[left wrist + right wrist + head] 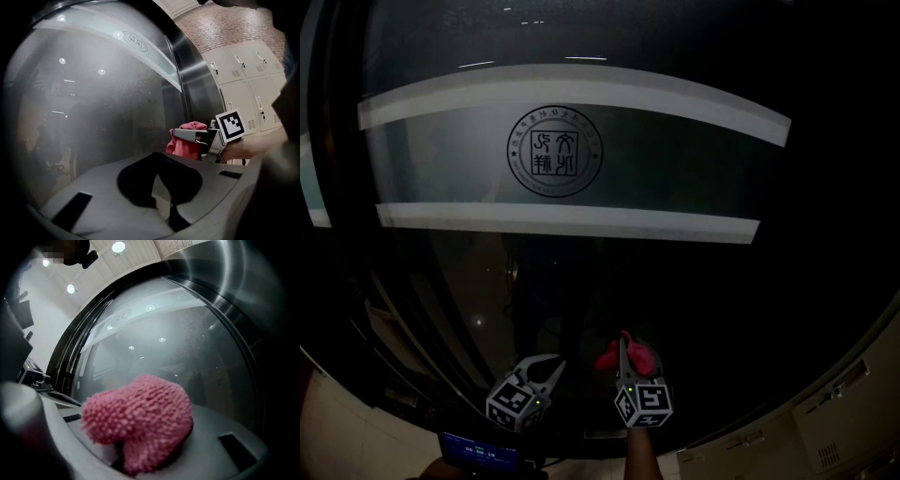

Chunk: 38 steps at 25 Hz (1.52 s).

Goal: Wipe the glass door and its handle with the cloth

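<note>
Head view: pink cloth [645, 357] held at the lower glass door [694, 281]

The right gripper [624, 361] pinches the bunched cloth between its fingers and holds it up at the dark lower part of the door. Above it on the glass are two frosted bands [572, 217] and a round emblem [555, 151]. Whether the cloth touches the glass cannot be told. The left gripper [542, 367] hangs just beside the right one, on its left, with its fingers spread and nothing between them. In the left gripper view, pale lockers [243, 61] stand beyond the door's metal frame [187, 79].
</note>
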Tool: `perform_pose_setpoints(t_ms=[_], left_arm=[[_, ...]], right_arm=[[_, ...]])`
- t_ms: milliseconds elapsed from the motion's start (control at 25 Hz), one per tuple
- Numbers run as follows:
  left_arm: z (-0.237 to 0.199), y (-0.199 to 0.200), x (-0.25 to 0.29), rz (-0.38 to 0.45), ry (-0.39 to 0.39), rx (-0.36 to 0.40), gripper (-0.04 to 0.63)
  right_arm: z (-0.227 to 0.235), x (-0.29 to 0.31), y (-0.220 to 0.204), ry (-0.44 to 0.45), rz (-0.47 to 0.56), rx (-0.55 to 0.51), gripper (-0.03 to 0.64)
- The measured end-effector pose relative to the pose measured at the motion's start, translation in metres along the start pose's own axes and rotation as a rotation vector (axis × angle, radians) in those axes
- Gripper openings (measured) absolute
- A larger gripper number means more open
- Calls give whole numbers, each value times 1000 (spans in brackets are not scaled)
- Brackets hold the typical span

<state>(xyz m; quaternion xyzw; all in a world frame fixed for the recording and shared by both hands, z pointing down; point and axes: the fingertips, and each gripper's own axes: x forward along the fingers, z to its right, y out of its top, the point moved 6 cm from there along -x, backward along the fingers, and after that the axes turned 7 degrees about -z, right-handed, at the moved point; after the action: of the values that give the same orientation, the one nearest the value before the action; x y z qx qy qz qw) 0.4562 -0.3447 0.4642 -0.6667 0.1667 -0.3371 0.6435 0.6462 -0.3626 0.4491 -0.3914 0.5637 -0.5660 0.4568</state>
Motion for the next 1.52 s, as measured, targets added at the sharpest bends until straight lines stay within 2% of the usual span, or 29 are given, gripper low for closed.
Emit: perform_pose_setpoints(t_ms=[160, 520, 680, 880, 1080, 1160, 1360, 1520], left_arm=[[-18, -10, -41, -8, -26, 3, 12], [-75, -33, -151, 14, -110, 31, 12], [-88, -34, -184, 46, -132, 9, 12], [-86, -33, -222, 73, -133, 8, 12], [-78, -46, -265, 88, -97, 48, 12], [-69, -56, -288, 69, -65, 63, 12], [-47, -72, -358, 29, 20, 43, 12], [-64, -89, -414, 22, 107, 35, 11]], right_arm=[[-70, -1, -4, 38, -6, -13, 58], [-238, -15, -10, 34, 14, -28, 58], [-294, -22, -7, 52, -13, -40, 58], [-342, -39, -1, 100, -28, -76, 58], [-389, -73, 16, 153, -18, -76, 58], [-409, -91, 15, 182, -14, -71, 58], [-462, -125, 7, 275, -4, -25, 58], [-511, -133, 12, 357, 11, -19, 58]])
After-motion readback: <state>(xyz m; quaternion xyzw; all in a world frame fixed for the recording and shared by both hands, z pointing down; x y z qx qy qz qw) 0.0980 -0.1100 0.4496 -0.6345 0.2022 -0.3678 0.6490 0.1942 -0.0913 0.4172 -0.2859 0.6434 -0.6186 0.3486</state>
